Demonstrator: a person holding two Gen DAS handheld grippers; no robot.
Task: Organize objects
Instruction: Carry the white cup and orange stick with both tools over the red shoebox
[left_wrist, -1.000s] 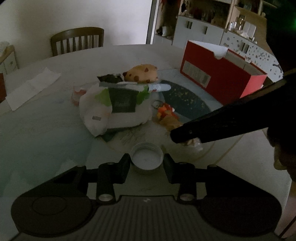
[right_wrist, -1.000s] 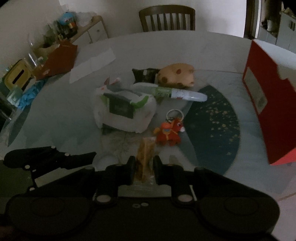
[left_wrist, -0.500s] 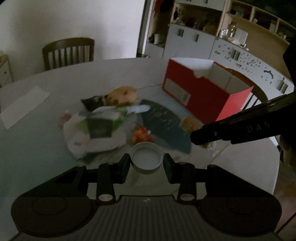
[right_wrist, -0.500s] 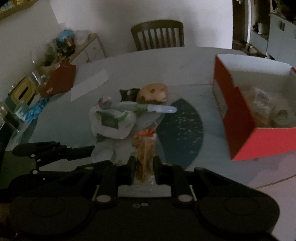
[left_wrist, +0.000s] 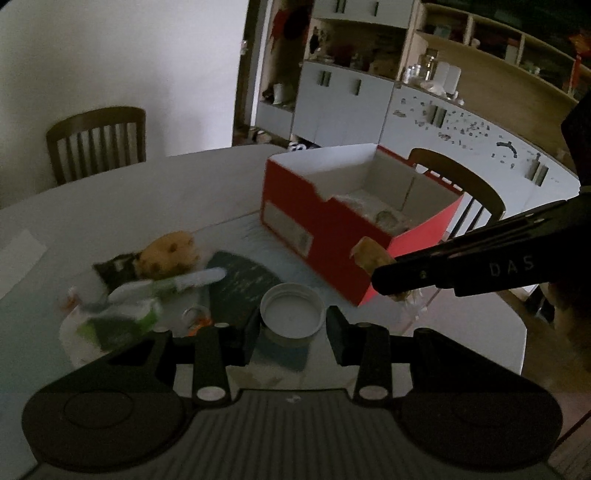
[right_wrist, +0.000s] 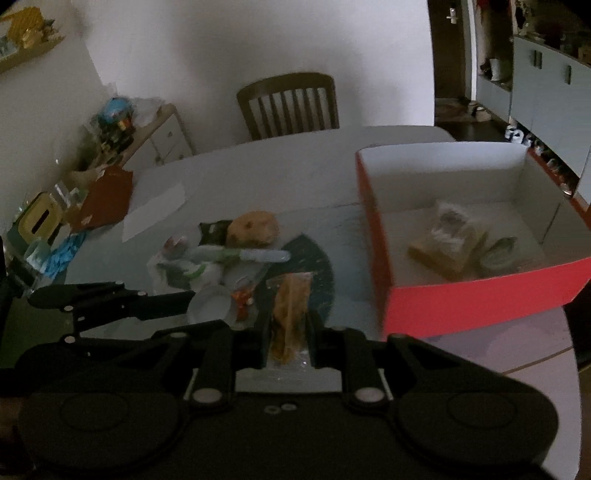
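Observation:
My left gripper (left_wrist: 291, 323) is shut on a white jar lid (left_wrist: 291, 314) and holds it above the table. My right gripper (right_wrist: 289, 325) is shut on a wrapped brown snack (right_wrist: 290, 306), held above the table left of the open red box (right_wrist: 480, 291); the snack also shows in the left wrist view (left_wrist: 371, 254). The box (left_wrist: 332, 236) holds a few wrapped items (right_wrist: 447, 240). On the table lie a white bag (right_wrist: 184, 271), a toothpaste tube (right_wrist: 255, 254), a spotted plush (right_wrist: 253, 229) and a small red toy (right_wrist: 242, 297).
A dark round mat (right_wrist: 317, 262) lies under the objects. A white paper (right_wrist: 155, 208) lies far left. Chairs stand behind the table (right_wrist: 291, 105) and by the box (left_wrist: 461, 188). A cluttered sideboard (right_wrist: 92, 158) is at left.
Both grippers have risen and swung right toward the red box, each carrying its object. The inside of the box has come into view.

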